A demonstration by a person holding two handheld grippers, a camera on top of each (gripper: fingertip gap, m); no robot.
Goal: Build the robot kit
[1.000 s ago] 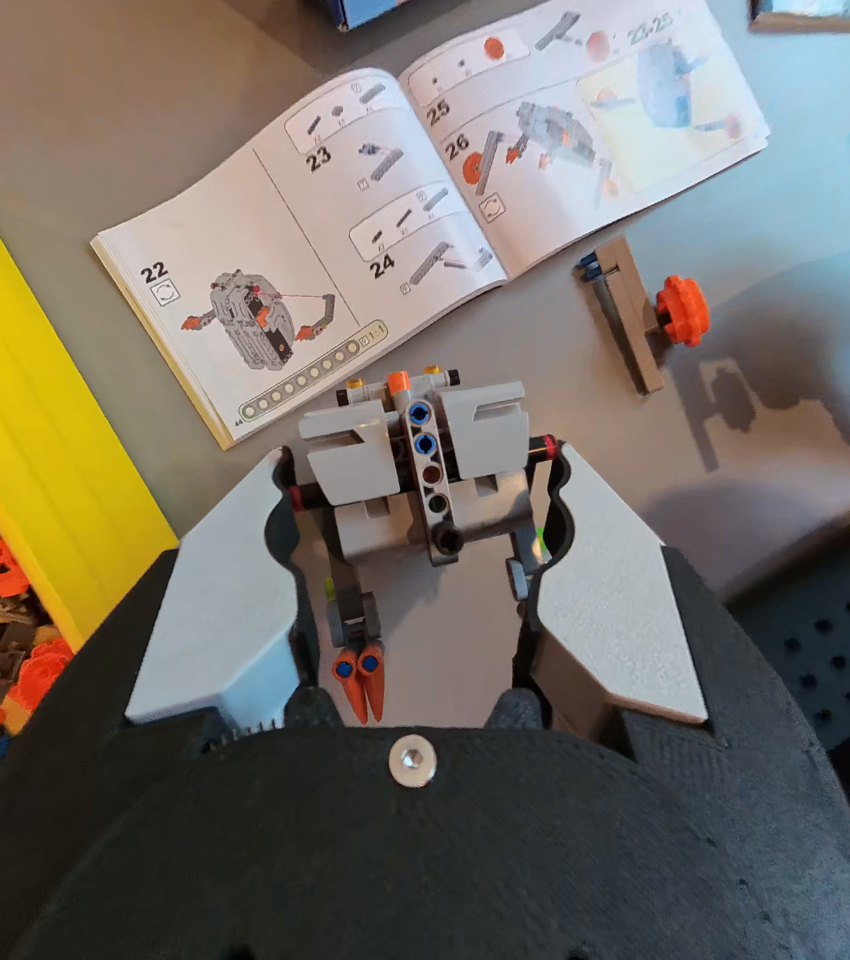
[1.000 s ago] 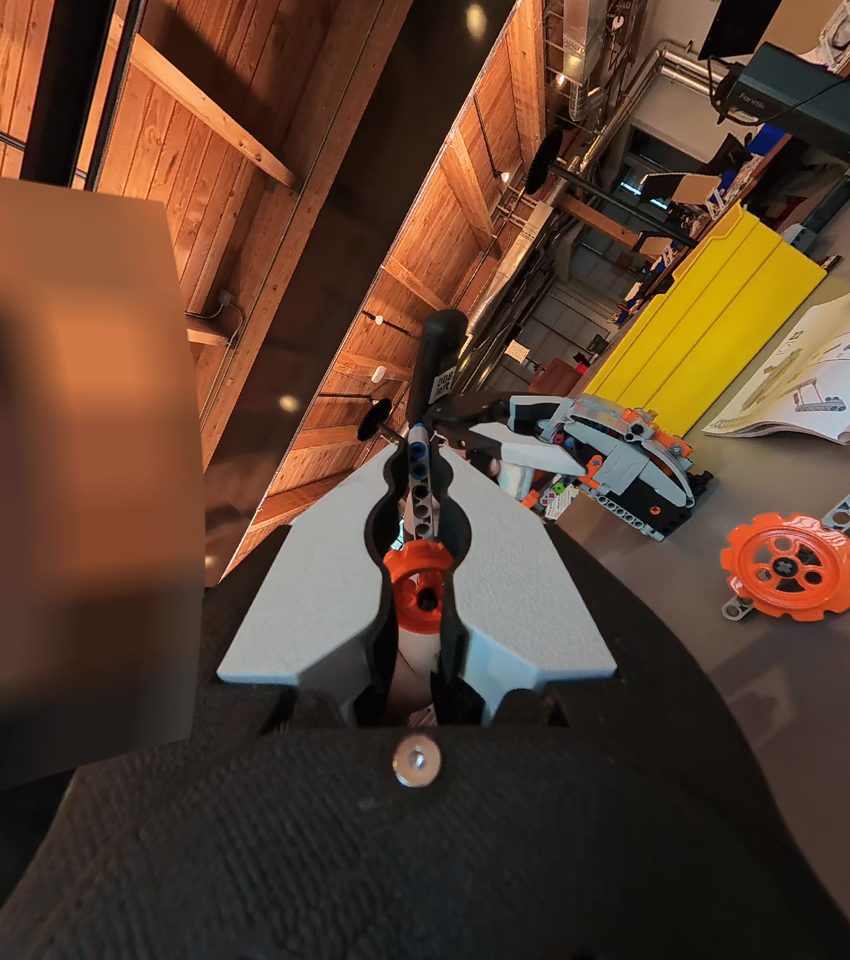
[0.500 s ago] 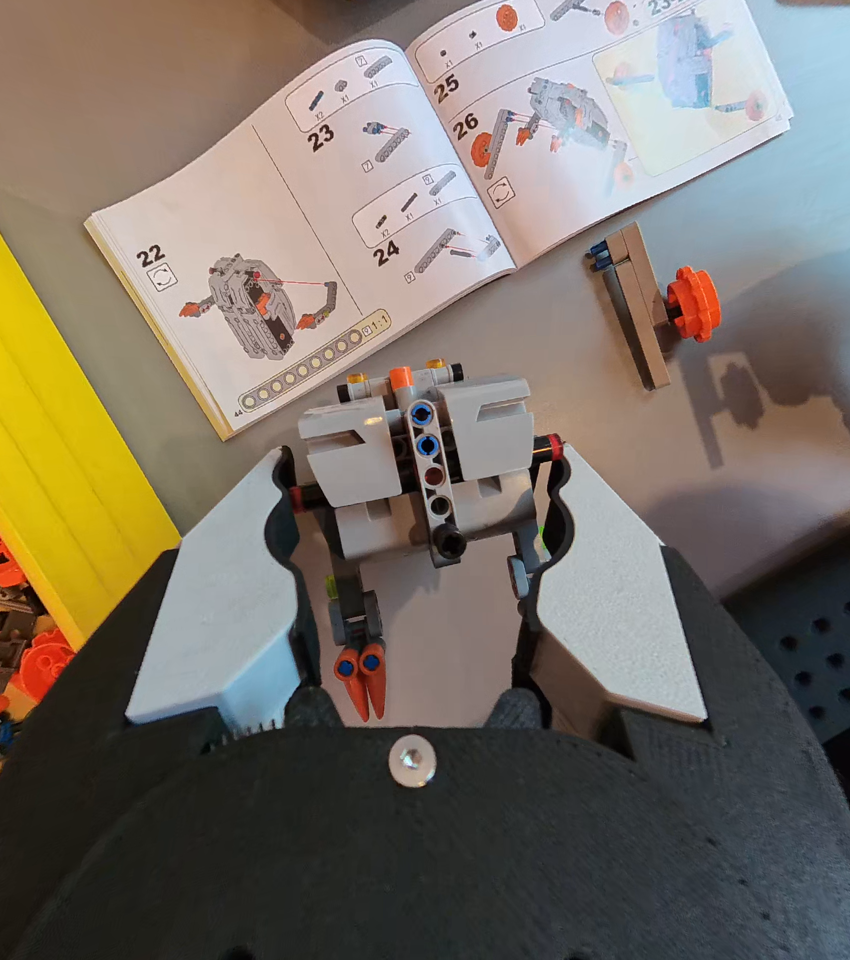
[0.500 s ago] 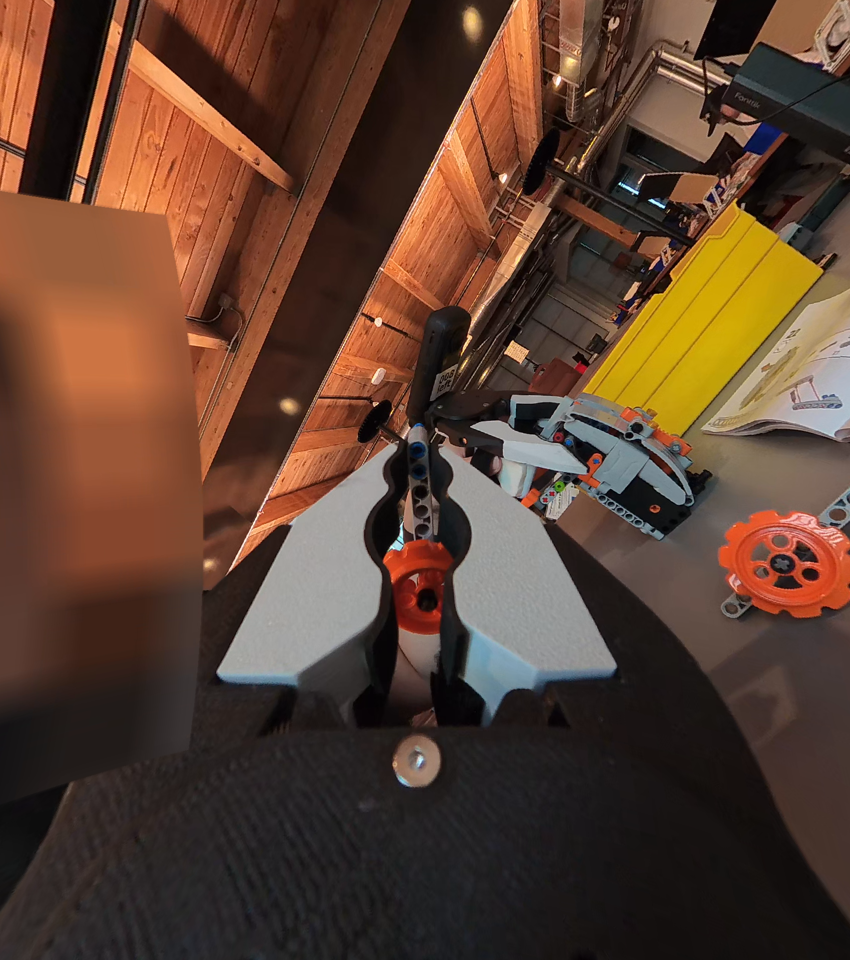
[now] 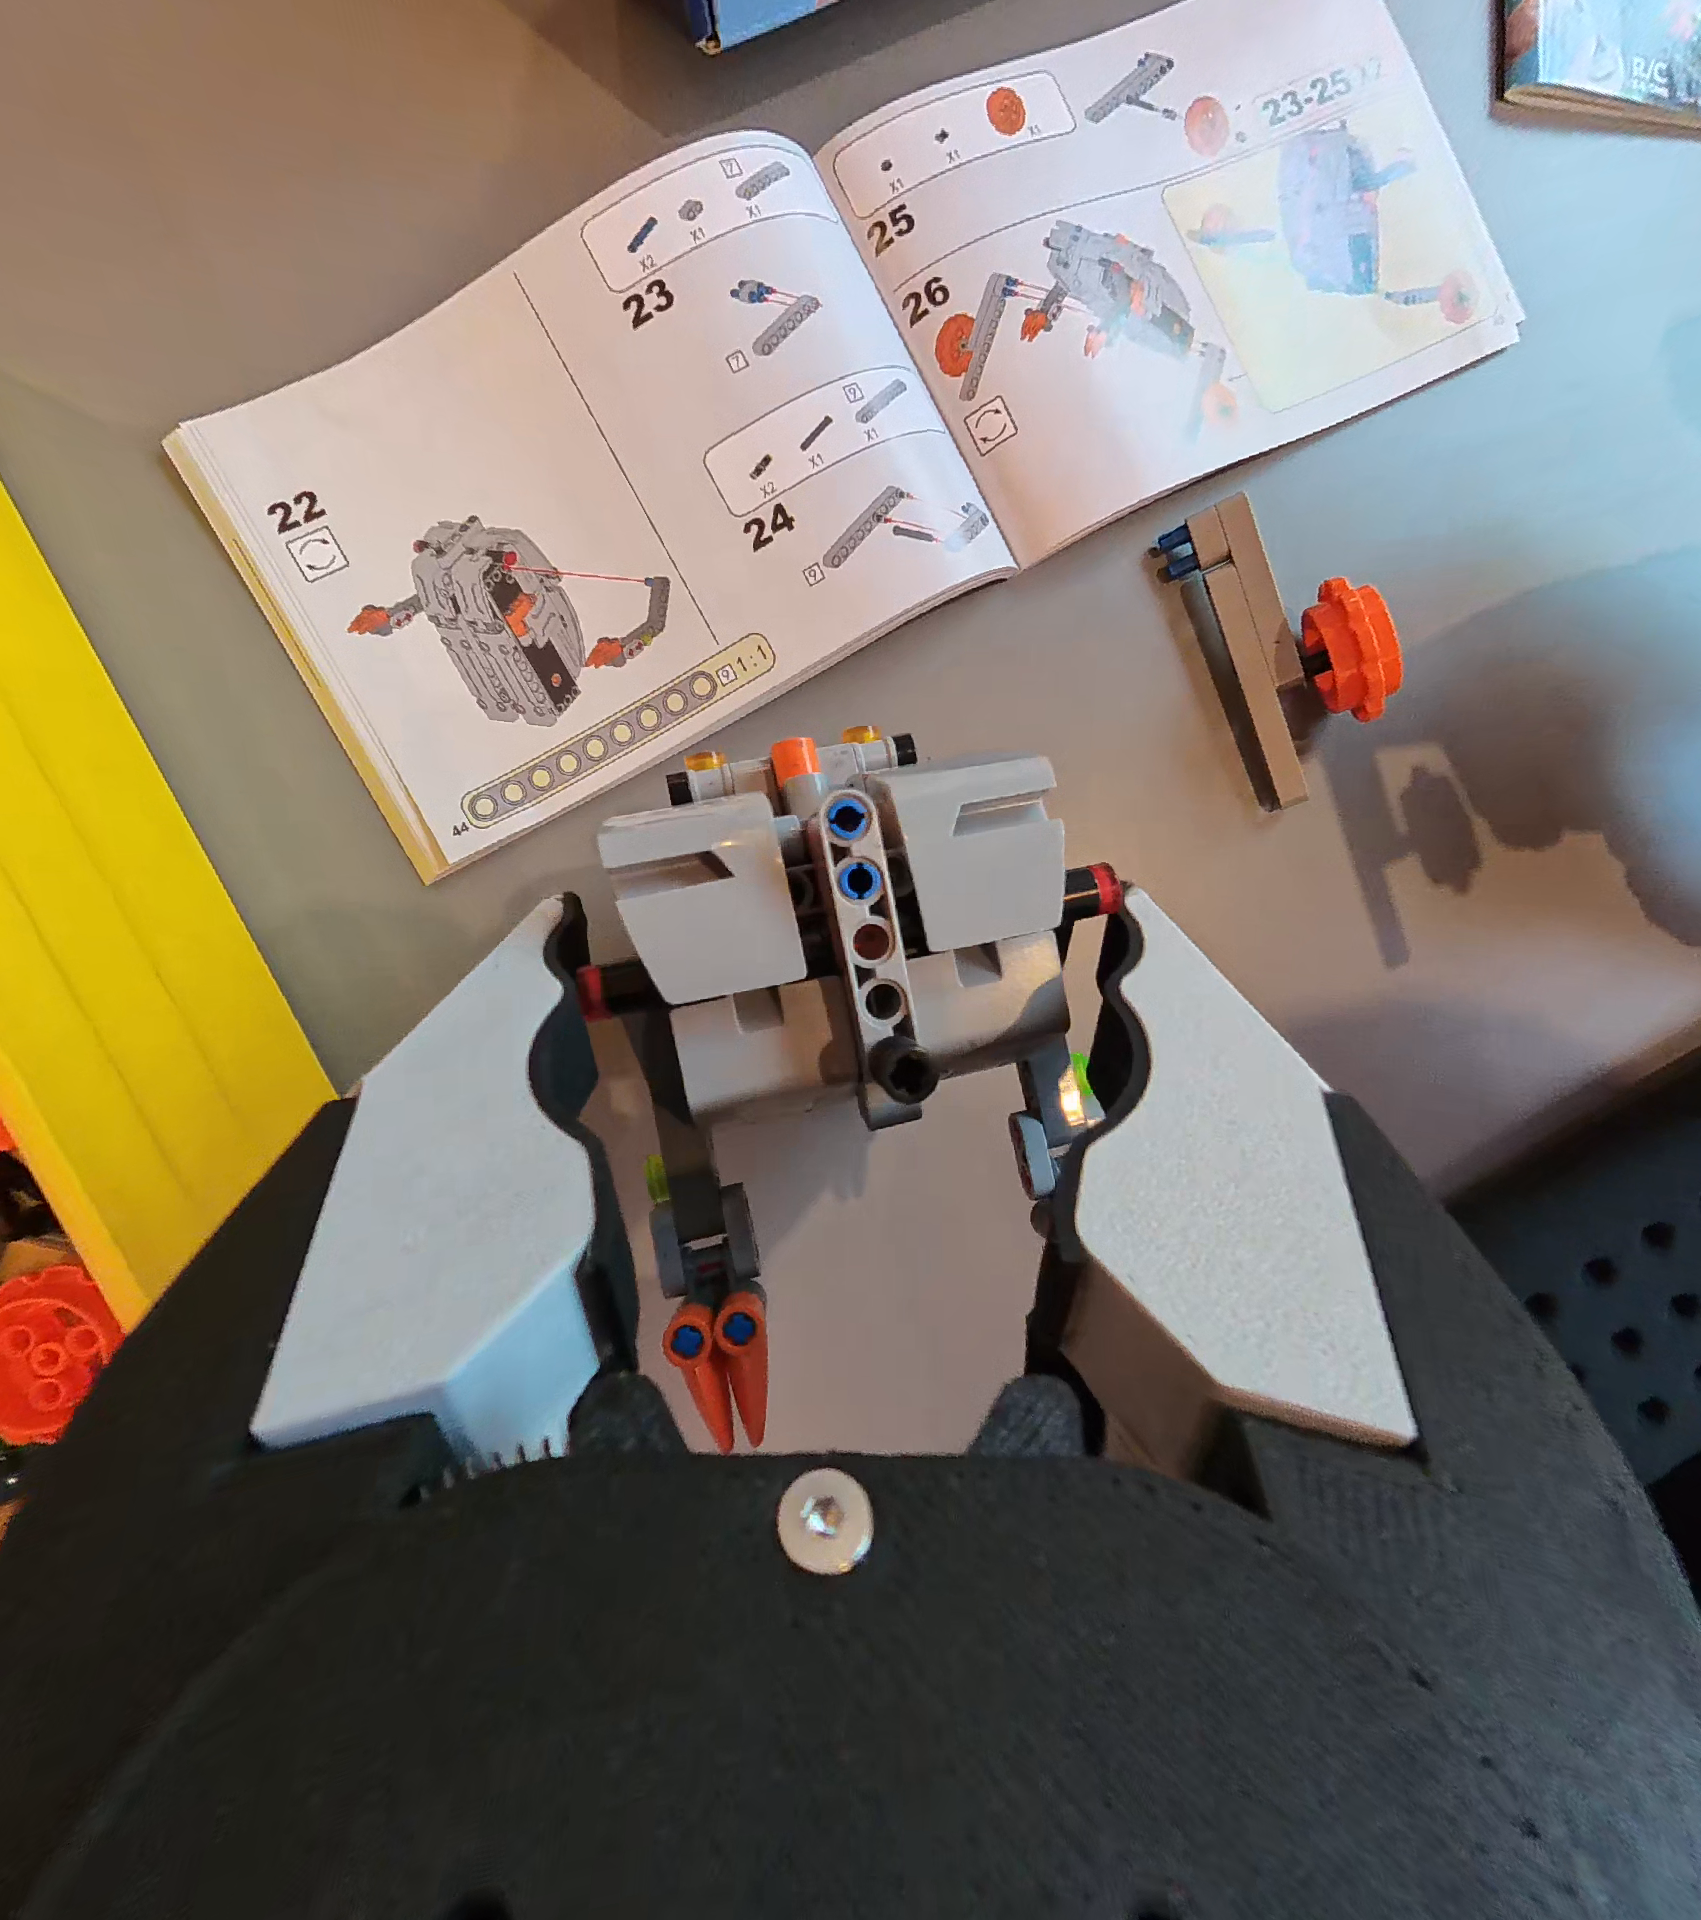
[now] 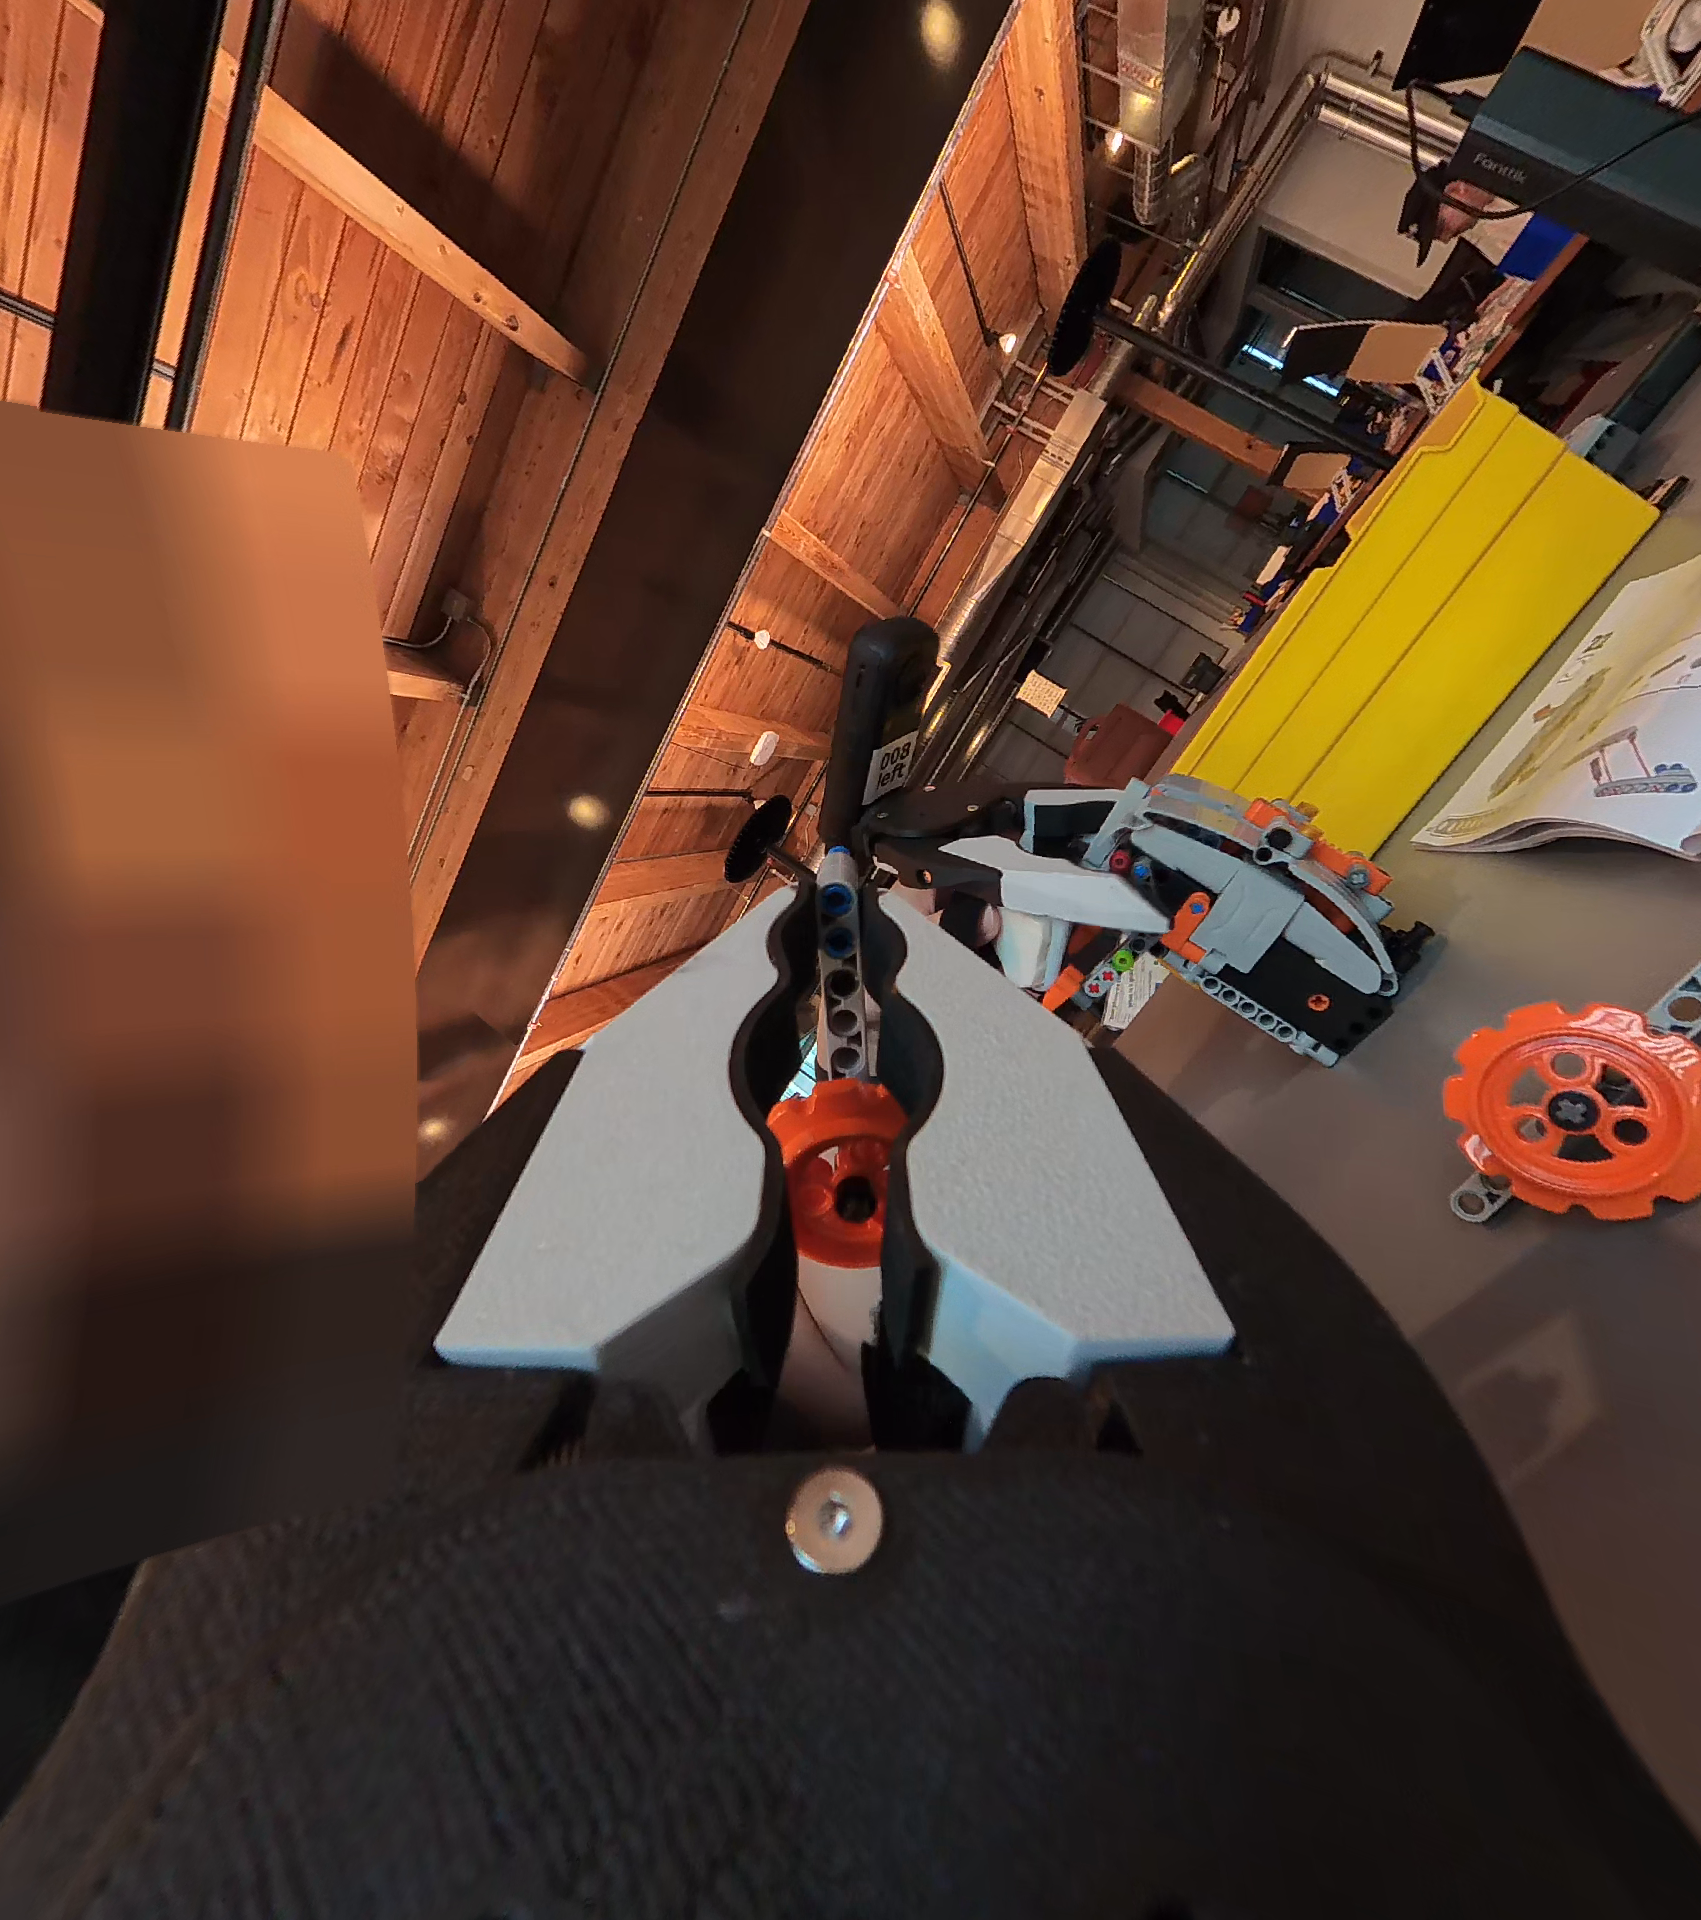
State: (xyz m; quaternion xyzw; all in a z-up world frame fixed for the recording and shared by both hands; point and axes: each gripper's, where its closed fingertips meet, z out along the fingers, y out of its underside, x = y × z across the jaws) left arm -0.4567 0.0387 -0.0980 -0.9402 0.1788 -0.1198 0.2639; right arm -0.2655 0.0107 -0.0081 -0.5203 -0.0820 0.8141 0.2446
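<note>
My left gripper [image 5: 841, 914] is shut on a grey brick-built model [image 5: 815, 914] with orange claws, its fingers pressing the model's side axles just above the grey table [image 5: 1511, 894]. My right gripper [image 6: 841, 909] is shut on a grey holed beam [image 6: 846, 987] with a small orange wheel [image 6: 835, 1174], held in the air and pointing toward the model. The right wrist view also shows the left gripper [image 6: 1064, 883] and the model [image 6: 1261, 914] it holds. A second beam assembly [image 5: 1235, 644] with an orange wheel [image 5: 1350, 649] lies on the table; it also shows in the right wrist view [image 6: 1589, 1122].
An open instruction booklet [image 5: 721, 416] lies beyond the model. A yellow bin [image 5: 46, 831] with several loose orange and dark parts [image 5: 25, 1351] stands to the left. Box corners [image 5: 1656, 73] lie at the far edge. A black perforated board [image 5: 1677, 1278] is at the right.
The left gripper and its model have shifted slightly over the table and back. The right gripper keeps the same hold on the beam and has barely moved.
</note>
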